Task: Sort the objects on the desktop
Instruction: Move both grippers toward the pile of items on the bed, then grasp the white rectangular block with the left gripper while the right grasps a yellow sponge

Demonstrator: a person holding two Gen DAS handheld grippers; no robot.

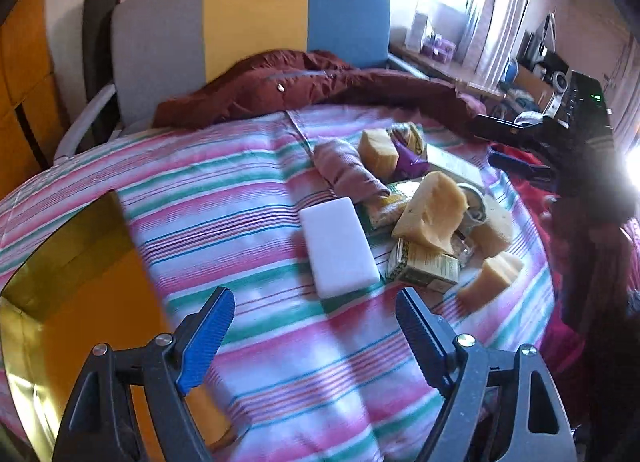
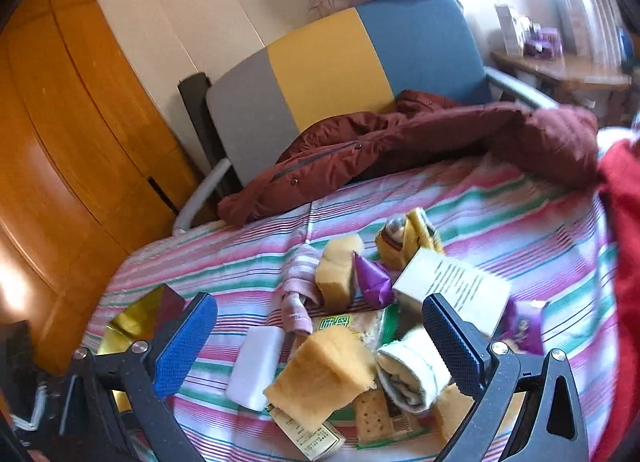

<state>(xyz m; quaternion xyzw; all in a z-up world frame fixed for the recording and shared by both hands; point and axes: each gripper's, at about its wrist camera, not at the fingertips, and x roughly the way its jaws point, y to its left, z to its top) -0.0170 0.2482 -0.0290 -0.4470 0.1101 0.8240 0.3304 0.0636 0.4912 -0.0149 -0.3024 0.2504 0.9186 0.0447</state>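
Note:
A heap of objects lies on a striped cloth [image 1: 248, 197]: a white sponge block [image 1: 338, 248], several yellow sponge chunks [image 1: 432, 211], a rolled pink towel [image 1: 348, 169], a green-and-yellow packet [image 1: 424, 266] and a white box [image 1: 452, 163]. My left gripper [image 1: 316, 338] is open and empty, just short of the white block. My right gripper [image 2: 320, 346] is open and empty, hovering over a yellow sponge chunk [image 2: 324, 370] and a rolled white cloth [image 2: 412, 374]. The white block [image 2: 256, 366], pink towel [image 2: 298, 298] and white box [image 2: 456, 286] show there too.
A gold-lined open box [image 1: 76, 302] sits at the cloth's left edge, also in the right wrist view [image 2: 136, 322]. A dark red jacket [image 1: 304, 85] lies behind the heap against a grey, yellow and blue chair back [image 1: 248, 21]. The other gripper's dark frame [image 1: 576, 149] is at right.

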